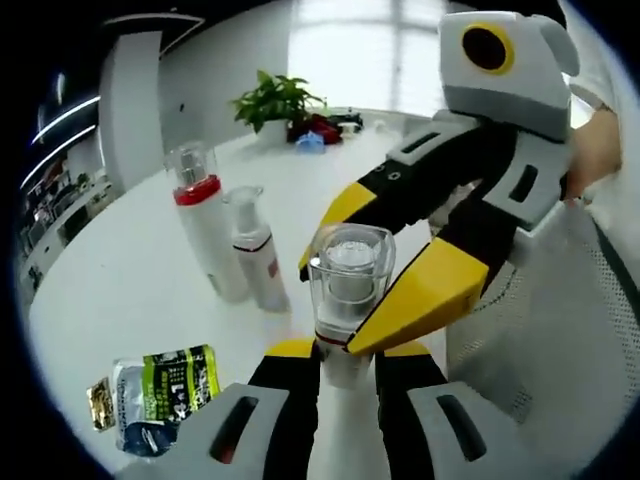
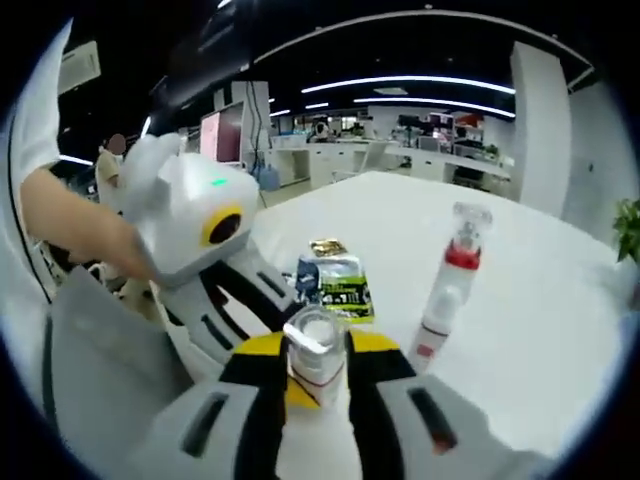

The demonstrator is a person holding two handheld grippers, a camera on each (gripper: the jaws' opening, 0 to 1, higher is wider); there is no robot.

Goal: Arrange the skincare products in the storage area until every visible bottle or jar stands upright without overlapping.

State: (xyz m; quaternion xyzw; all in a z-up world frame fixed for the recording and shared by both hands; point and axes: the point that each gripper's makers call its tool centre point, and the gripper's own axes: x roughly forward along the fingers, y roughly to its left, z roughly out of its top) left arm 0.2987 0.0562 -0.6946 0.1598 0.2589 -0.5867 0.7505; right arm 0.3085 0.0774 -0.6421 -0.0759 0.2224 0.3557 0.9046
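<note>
Partway done, by the look of it. Two pump bottles already upright on the white table [image 1: 120,290]: red-collared bottle [image 1: 205,225] and smaller bottle [image 1: 256,250], just beside each other. Third, clear-capped bottle [image 1: 347,290], pinched between left gripper [image 1: 345,352] jaws, near the table's edge; right gripper [image 1: 395,265] jaws closing around its cap. Two sachets: green sachet [image 1: 165,395] lying flat, small gold sachet [image 1: 100,402] beside it.

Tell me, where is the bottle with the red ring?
In the left gripper view, the red-ringed bottle stands upright on the white table, left of centre, right beside a smaller pump bottle.
</note>
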